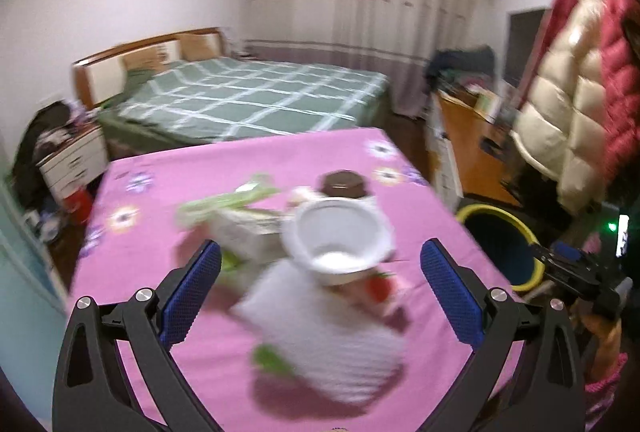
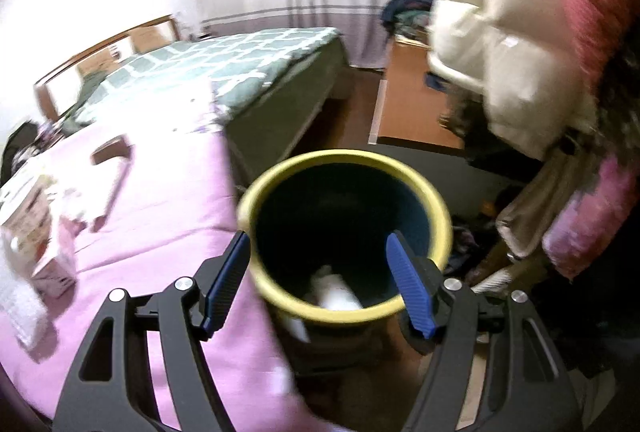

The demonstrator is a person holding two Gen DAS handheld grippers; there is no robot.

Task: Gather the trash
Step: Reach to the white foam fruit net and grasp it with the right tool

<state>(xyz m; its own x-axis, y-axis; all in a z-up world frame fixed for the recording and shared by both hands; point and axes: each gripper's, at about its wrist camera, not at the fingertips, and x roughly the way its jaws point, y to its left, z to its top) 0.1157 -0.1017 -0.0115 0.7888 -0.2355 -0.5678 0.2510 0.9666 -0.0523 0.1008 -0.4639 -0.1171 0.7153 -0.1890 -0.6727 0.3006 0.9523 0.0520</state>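
The left gripper (image 1: 320, 288) hangs over the pink tablecloth (image 1: 168, 159) with its blue pads (image 1: 192, 292) spread wide and nothing between them; below it lie a white bowl (image 1: 340, 236), a blurred white packet (image 1: 332, 348), a box (image 1: 248, 228) with green wrapping and a dark lid (image 1: 344, 185); the right gripper (image 2: 320, 284) hovers above the yellow-rimmed bin (image 2: 344, 159) beside the table, jaws apart and empty; a white piece of trash (image 2: 336, 292) lies inside the bin; a green checked bed (image 1: 256, 95) stands behind.
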